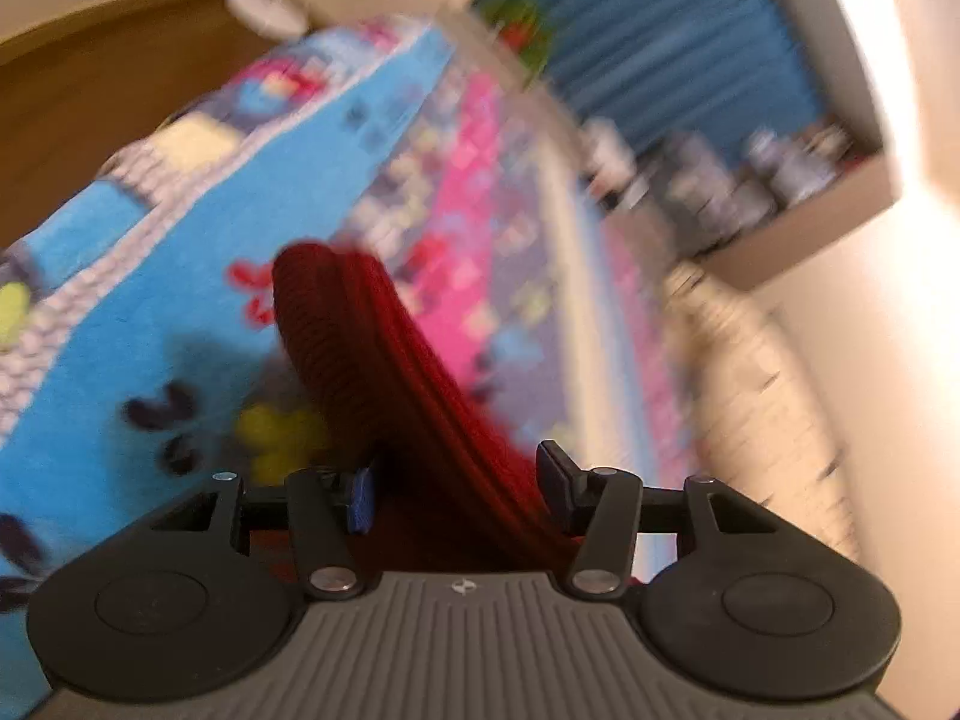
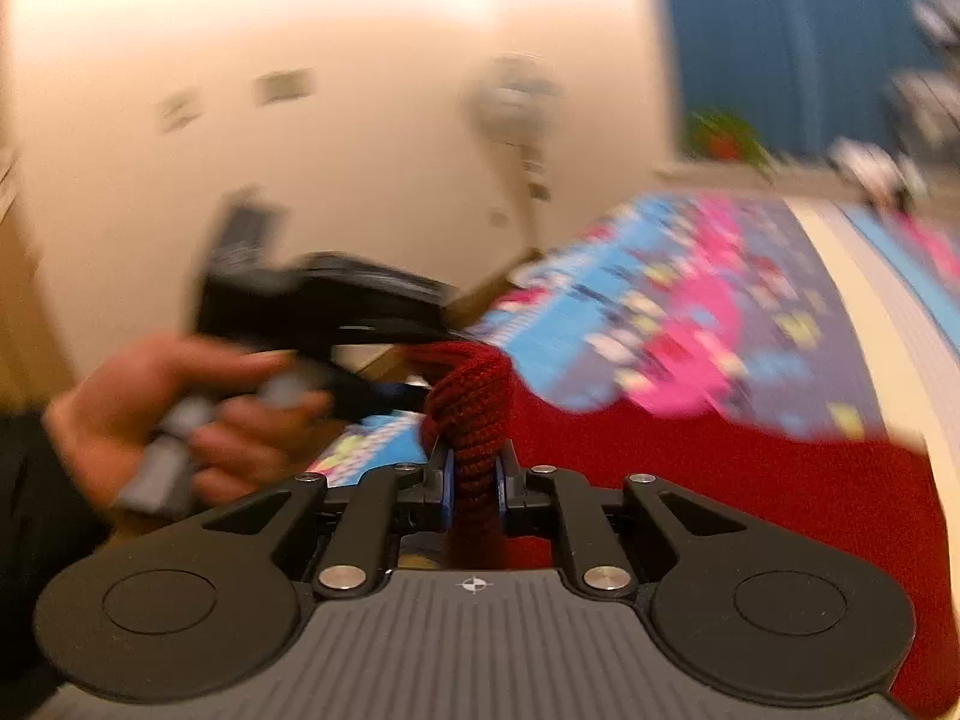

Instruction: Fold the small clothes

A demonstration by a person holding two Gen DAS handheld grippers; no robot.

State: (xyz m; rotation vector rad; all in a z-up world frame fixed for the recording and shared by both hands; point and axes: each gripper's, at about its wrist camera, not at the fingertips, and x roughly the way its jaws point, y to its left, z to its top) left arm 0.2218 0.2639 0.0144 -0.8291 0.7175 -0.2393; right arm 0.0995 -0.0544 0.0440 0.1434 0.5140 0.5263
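Jaws pinch red knit garment (image 2: 474, 408).

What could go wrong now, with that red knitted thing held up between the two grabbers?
The right gripper pinches only a bunched edge of the red knit garment, so it might slip free. The left gripper has its fingers apart around the cloth, so that side may not be held and could drop. Both views are blurred by motion; a fast swing might drag the patterned blanket out of place.
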